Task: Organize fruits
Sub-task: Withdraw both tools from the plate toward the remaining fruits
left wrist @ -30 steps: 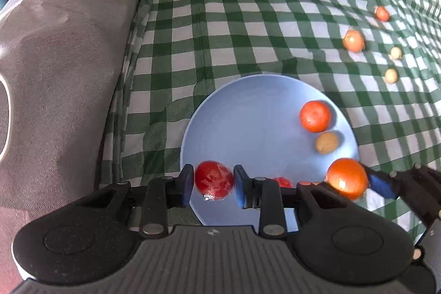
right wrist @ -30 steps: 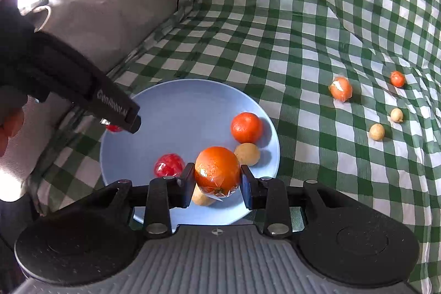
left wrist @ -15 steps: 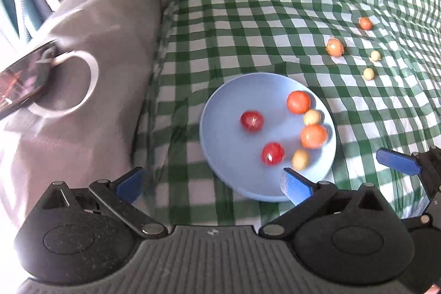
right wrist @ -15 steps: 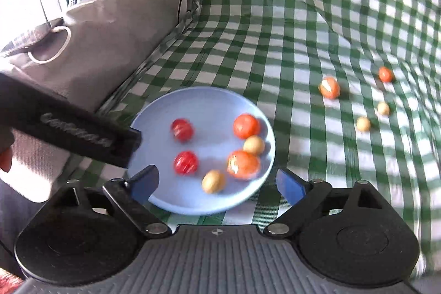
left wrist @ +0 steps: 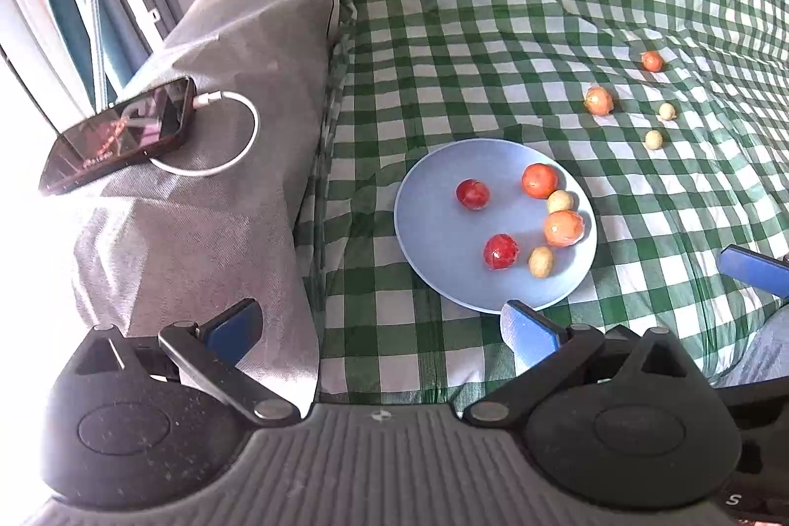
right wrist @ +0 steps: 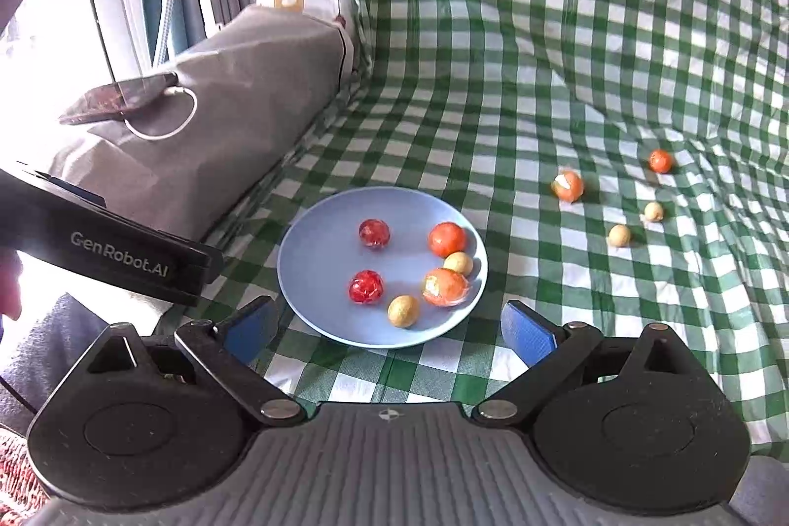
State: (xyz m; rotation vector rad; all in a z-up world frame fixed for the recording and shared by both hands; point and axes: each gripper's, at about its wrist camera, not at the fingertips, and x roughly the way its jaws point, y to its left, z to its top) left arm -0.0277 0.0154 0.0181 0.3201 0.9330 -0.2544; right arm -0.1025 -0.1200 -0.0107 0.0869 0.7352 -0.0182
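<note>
A light blue plate [left wrist: 429,230] [right wrist: 320,260] lies on the green checked cloth. It holds two red fruits [left wrist: 501,251], two orange ones [left wrist: 563,228] and two small yellow ones [left wrist: 541,262]. Farther right on the cloth lie an orange fruit [right wrist: 568,186], a small red one [right wrist: 660,160] and two small yellow ones [right wrist: 619,235]. My left gripper [left wrist: 379,326] hangs open above the plate's near edge, holding nothing. My right gripper [right wrist: 389,327] is near the same edge, its jaws opening with nothing between them. One of its blue fingers [left wrist: 749,269] shows in the left wrist view.
A grey cushion [left wrist: 222,191] rises left of the plate, with a phone [left wrist: 118,131] and its white cable [left wrist: 232,151] on top. A window frame stands behind it. The checked cloth [right wrist: 542,33] climbs up a backrest at the rear.
Both grippers let go of their fruits, a red one on the left and an orange one on the right. Both now rest on the plate. Both grippers opened wide and drew back and upward.
</note>
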